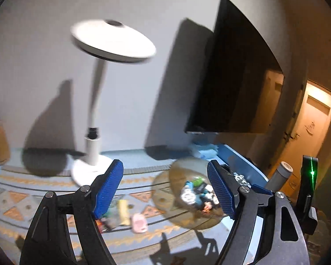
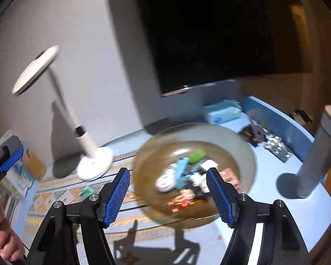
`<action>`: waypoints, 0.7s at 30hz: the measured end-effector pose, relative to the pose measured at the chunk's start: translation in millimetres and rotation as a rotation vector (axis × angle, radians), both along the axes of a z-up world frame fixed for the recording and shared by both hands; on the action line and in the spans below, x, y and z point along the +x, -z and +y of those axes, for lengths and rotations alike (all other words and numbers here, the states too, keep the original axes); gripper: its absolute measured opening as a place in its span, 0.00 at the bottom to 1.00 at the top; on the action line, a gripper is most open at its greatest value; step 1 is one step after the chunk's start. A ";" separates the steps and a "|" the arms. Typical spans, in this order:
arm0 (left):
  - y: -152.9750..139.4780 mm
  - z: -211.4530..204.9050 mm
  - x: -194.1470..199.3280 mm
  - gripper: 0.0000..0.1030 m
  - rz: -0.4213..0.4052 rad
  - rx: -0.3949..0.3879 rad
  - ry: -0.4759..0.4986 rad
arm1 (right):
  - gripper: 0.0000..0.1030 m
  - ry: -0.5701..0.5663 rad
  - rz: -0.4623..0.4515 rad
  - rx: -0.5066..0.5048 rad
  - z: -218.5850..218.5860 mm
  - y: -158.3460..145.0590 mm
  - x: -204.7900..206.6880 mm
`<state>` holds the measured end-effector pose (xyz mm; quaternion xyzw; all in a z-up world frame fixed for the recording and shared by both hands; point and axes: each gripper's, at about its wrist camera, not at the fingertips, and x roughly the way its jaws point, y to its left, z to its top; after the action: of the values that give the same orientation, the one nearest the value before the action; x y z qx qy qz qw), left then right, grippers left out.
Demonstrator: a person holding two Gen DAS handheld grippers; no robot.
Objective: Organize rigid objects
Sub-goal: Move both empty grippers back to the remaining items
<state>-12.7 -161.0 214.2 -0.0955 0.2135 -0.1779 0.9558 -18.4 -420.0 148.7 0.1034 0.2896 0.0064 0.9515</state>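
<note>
My left gripper [image 1: 165, 187] and right gripper [image 2: 168, 195] hang wide open and empty above the table [image 2: 298, 209]; small toys [image 2: 187, 176] lie heaped in the brown bowl [image 2: 238, 141]

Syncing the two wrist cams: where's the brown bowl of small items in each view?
Left wrist: the brown bowl sits lower centre-right, partly behind the left gripper's right-hand pad.
Right wrist: the bowl fills the lower centre, above and between the right gripper's open pads.
Shared landmark: the white desk lamp, left of the bowl in both.
</note>
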 end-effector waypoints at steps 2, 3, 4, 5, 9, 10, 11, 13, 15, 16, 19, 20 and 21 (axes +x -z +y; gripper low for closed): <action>2.6 17.3 -13.9 0.76 0.001 0.002 -0.029 | 0.68 -0.032 -0.008 -0.019 19.2 -0.4 -5.2; 4.9 24.4 -18.5 0.76 0.004 0.004 -0.040 | 0.68 -0.047 -0.010 -0.031 29.1 -0.2 -8.1; 9.5 33.1 -23.5 0.77 0.009 0.008 -0.056 | 0.68 -0.063 -0.010 -0.043 41.5 1.6 -11.1; 12.9 38.9 -26.9 0.77 0.015 0.011 -0.067 | 0.68 -0.074 -0.008 -0.048 48.3 3.2 -12.0; 35.1 64.5 -39.1 0.77 0.060 0.022 -0.114 | 0.68 -0.117 0.017 -0.052 73.5 15.3 -14.9; 44.4 72.9 -41.3 0.77 0.081 0.018 -0.127 | 0.68 -0.123 0.025 -0.055 79.5 19.1 -15.6; 51.1 77.9 -42.1 0.77 0.095 0.014 -0.134 | 0.68 -0.128 0.034 -0.059 86.0 23.2 -16.2; 69.5 91.1 -43.8 0.77 0.135 0.003 -0.161 | 0.68 -0.135 0.059 -0.064 94.4 32.8 -14.0; 84.6 98.2 -42.9 0.77 0.166 0.002 -0.181 | 0.68 -0.135 0.081 -0.072 100.3 42.5 -13.2; 95.3 101.0 -42.1 0.77 0.184 0.007 -0.193 | 0.68 -0.131 0.091 -0.076 101.3 46.8 -12.8; 120.3 103.3 -37.7 0.77 0.221 0.039 -0.222 | 0.68 -0.129 0.115 -0.091 107.0 62.0 -10.2; 130.3 103.0 -35.3 0.77 0.234 0.047 -0.223 | 0.68 -0.125 0.116 -0.097 108.6 65.8 -8.8; 137.5 103.5 -34.9 0.77 0.246 0.053 -0.224 | 0.68 -0.123 0.116 -0.106 110.9 70.9 -7.8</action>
<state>-47.6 -57.5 76.7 -0.1147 0.3214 -0.0513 0.9386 -26.2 -309.2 77.9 0.0353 0.3498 0.0434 0.9352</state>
